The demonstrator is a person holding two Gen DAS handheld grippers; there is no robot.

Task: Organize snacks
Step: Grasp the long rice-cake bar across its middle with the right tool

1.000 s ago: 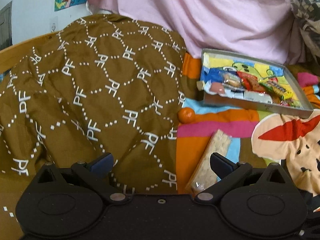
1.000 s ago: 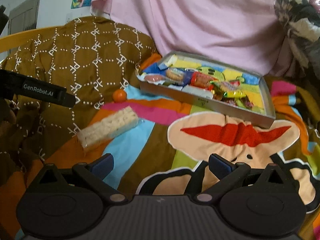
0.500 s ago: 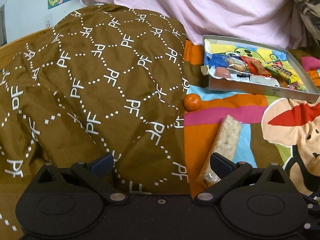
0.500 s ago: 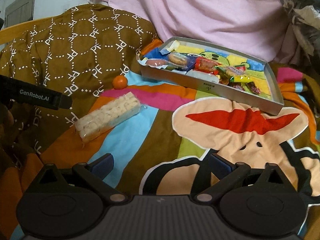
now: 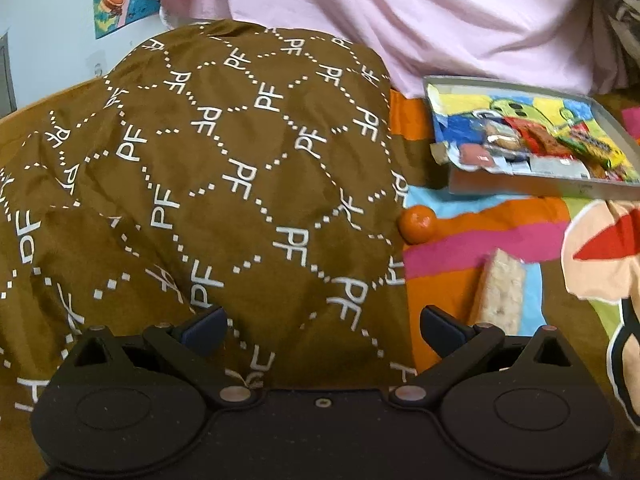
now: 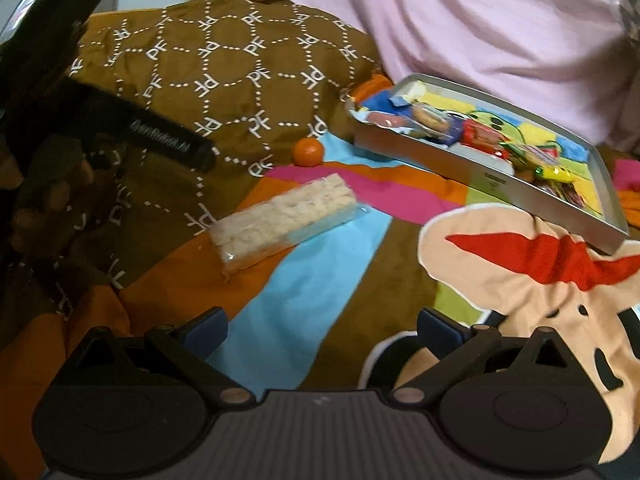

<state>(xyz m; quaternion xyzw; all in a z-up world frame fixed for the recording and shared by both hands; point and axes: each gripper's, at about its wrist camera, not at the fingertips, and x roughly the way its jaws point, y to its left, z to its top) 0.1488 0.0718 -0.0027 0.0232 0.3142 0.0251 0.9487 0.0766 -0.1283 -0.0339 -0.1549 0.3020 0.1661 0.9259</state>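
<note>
Two sets of tongs hang over a bed, both spread wide with nothing between the blue-padded fingers: the left tongs above a crumpled brown quilt printed with white dotted hexagons and "PF" letters, the right tongs above a soft cartoon bedspread in flat blocks of orange, pink, sky blue and peach. On that bedspread lies the long clear-wrapped pack of pale puffed-rice cake — a knobbly rectangular bar, its long axis running diagonally in the right wrist view from lower left up toward the shallow grey metal tray. A small round orange fruit sits just beyond its far end, at the quilt's edge. The tray, rectangular with low walls, holds a jumble of glossy crinkled snack wrappers in blue, red and yellow. Pink draped cloth rises behind.

Compared with half a second ago, the right wrist view has closed in on the rice-cake pack, which now sits larger and nearer the middle, and the person's hand gripping the black left handle shows more fully — the left wrist view has shifted so the pack is partly cut off by the right finger.
</note>
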